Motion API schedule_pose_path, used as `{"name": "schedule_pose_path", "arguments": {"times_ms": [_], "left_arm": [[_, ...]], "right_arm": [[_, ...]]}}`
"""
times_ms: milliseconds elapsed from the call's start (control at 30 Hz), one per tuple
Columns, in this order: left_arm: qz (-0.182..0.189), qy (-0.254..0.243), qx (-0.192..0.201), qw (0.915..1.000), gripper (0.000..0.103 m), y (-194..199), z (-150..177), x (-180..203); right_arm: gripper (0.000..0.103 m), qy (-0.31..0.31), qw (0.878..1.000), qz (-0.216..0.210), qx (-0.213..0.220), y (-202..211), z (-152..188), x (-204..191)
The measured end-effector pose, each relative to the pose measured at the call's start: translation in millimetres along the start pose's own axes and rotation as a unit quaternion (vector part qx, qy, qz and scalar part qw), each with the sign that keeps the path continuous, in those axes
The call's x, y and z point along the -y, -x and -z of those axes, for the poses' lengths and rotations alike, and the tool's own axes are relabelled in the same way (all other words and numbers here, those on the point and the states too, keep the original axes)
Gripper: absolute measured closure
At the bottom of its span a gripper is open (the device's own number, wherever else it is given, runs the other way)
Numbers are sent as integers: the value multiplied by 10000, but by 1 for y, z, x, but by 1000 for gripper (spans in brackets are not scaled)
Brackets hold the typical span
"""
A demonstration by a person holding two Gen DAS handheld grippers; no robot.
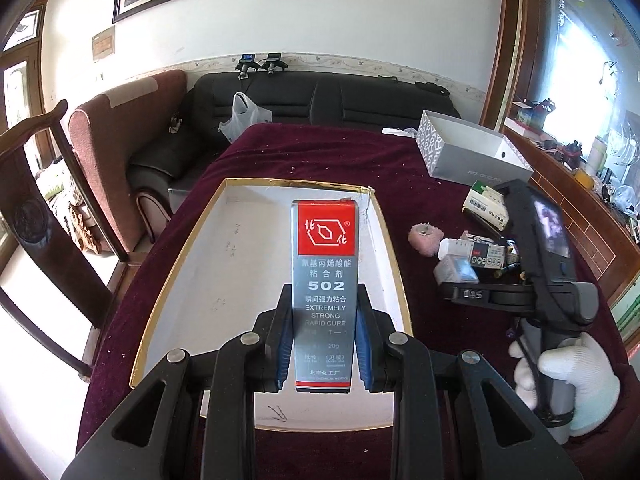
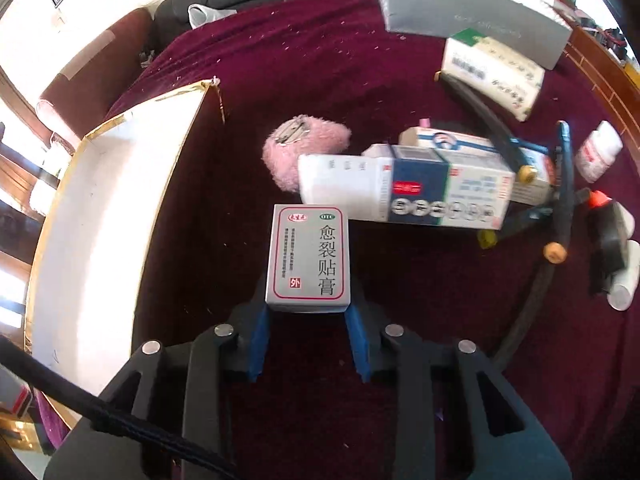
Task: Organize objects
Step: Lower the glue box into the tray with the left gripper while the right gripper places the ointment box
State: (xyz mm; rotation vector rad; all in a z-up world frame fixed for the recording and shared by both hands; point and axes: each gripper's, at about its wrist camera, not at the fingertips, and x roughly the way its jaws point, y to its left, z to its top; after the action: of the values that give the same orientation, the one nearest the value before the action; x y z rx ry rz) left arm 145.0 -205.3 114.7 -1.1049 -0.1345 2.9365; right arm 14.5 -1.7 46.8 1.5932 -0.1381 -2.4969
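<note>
My left gripper [image 1: 323,320] is shut on a tall grey and red 502 glue box [image 1: 324,280] and holds it over the white, gold-rimmed tray [image 1: 192,280]. My right gripper [image 2: 307,312] is shut on a small grey medicine box [image 2: 309,258] with red Chinese print, above the dark red tablecloth, right of the tray [image 2: 92,220]. The right gripper and its gloved hand also show in the left wrist view [image 1: 460,276], beside a pile of small boxes.
A pink fluffy item [image 2: 304,148], a long white and blue medicine box [image 2: 404,192], another white box [image 2: 492,72], a small white bottle [image 2: 598,152] and black cables lie on the cloth. A grey open box [image 1: 472,152] stands at the back right. Sofa and armchair lie beyond the table.
</note>
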Motion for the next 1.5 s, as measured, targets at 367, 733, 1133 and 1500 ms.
{"name": "schedule_pose_path", "arguments": {"times_ms": [367,733,1133,1500], "left_arm": [[-416,-257,277,9984,80,15,-29,-7],[-845,-556,533,9934,80,-7,-138,-21],[-775,-293,-786,9935,80,-164,-92,-47],[-869,-179,-1086,9901,80,-205,-83,-49]], "right_arm": [[71,680,9930,-438,866,111,-14,-32],[71,743,9820,-1267,1190,159,-105,-121],[71,624,9932,-968,138,-10,-83,-120],[71,818,9940,-721,-37,-46,-82,-125]]}}
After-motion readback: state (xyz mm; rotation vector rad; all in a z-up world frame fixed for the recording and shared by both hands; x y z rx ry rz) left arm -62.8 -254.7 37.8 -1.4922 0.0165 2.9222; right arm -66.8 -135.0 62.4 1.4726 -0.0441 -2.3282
